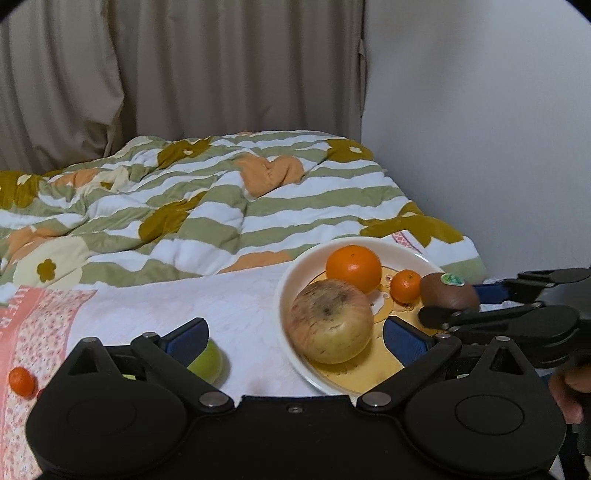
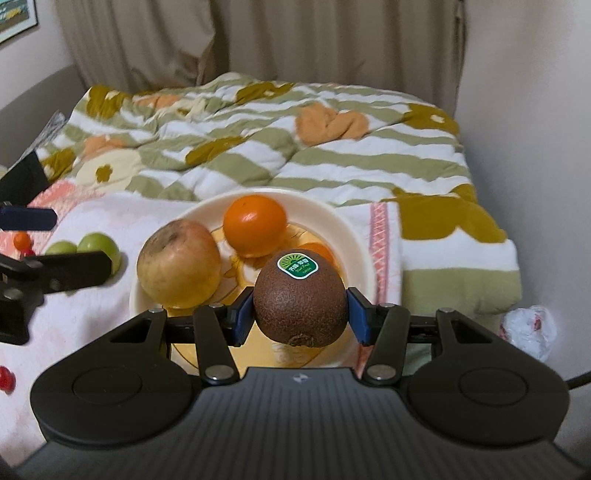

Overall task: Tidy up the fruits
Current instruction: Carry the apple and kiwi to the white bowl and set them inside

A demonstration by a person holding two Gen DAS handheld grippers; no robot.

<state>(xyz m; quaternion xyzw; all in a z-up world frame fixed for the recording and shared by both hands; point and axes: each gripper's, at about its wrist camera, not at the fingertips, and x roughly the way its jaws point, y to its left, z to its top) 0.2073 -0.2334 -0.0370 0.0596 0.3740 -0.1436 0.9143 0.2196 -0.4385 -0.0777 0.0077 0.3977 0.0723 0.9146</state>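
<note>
The plate (image 2: 354, 236) sits near the bed's right edge, holding an apple (image 2: 179, 264), orange (image 2: 255, 225) and mandarin (image 1: 405, 286). Right tongs (image 2: 300, 314) clamp a kiwi (image 2: 300, 299) over its front rim. Left tongs (image 1: 295, 338) gape empty.

Place: home bedroom
Evidence: bed (image 1: 229, 295) with flowered quilt (image 1: 207, 206), beige curtains (image 1: 184, 66), framed picture (image 2: 14, 18) on wall

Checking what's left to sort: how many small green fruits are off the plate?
2, side by side on the white cloth left of the cream round plate: one small green fruit, another. More may hide behind the hand-held gripper.
</note>
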